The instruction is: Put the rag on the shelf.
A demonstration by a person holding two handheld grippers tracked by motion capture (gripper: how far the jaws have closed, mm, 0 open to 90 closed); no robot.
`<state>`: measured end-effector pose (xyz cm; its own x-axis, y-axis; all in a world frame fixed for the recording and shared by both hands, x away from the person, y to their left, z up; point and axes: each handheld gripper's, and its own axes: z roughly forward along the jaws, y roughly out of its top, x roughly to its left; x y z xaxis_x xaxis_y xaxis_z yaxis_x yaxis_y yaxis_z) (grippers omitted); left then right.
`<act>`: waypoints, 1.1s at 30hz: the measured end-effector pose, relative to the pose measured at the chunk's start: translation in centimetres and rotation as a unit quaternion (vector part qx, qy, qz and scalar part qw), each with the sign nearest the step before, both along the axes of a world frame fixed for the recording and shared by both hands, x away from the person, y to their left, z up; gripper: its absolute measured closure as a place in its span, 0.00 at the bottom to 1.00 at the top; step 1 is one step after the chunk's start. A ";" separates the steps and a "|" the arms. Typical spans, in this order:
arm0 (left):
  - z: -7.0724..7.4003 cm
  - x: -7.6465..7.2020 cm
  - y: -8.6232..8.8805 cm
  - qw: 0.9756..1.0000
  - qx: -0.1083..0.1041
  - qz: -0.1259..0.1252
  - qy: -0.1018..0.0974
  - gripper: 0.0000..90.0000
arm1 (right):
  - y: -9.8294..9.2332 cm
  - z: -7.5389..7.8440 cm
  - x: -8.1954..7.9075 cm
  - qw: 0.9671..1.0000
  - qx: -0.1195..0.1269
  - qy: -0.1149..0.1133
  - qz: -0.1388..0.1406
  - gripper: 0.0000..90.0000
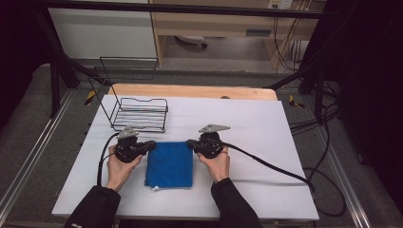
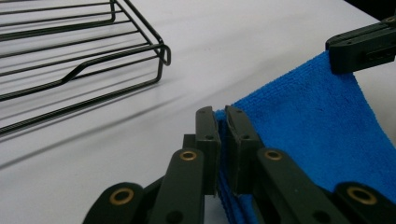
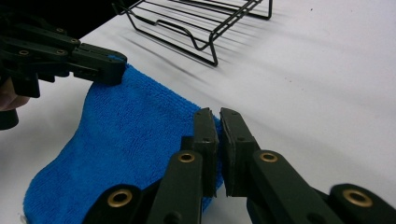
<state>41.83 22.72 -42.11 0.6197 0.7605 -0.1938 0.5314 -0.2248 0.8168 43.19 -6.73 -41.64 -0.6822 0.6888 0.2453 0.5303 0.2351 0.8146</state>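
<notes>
The cloth (image 1: pixel 169 164) lies folded near the desk's front edge, long axis front to back. We hold its two far corners: left gripper (image 1: pixel 151 145) clamped on the left one, right gripper (image 1: pixel 190 143) on the right, both equally near. The rack (image 1: pixel 140 114) stands toward the far left corner. No legible writing.

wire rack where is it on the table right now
In the high view the wire rack stands on the far left part of the white table, just beyond the left gripper and the blue cloth.
</notes>
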 end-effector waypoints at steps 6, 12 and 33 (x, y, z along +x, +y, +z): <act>0.6 -0.7 0.0 1.000 -0.005 -0.002 -0.012 0.94 | -0.3 0.9 -0.9 1.000 0.010 -0.012 0.006 0.96; 1.5 -1.4 0.0 1.000 -0.007 -0.006 -0.027 0.94 | -0.6 1.7 -1.5 0.999 0.021 -0.031 0.007 0.96; 4.0 -3.0 0.0 0.997 -0.020 -0.002 -0.074 0.94 | -1.0 4.3 -3.1 0.996 0.037 -0.080 0.014 0.96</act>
<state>38.85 22.75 -38.14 0.6468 0.7515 -0.1298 0.4036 -0.1928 0.8944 40.10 -7.75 -37.31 -0.7356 0.6526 0.1818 0.3862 0.1834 0.9040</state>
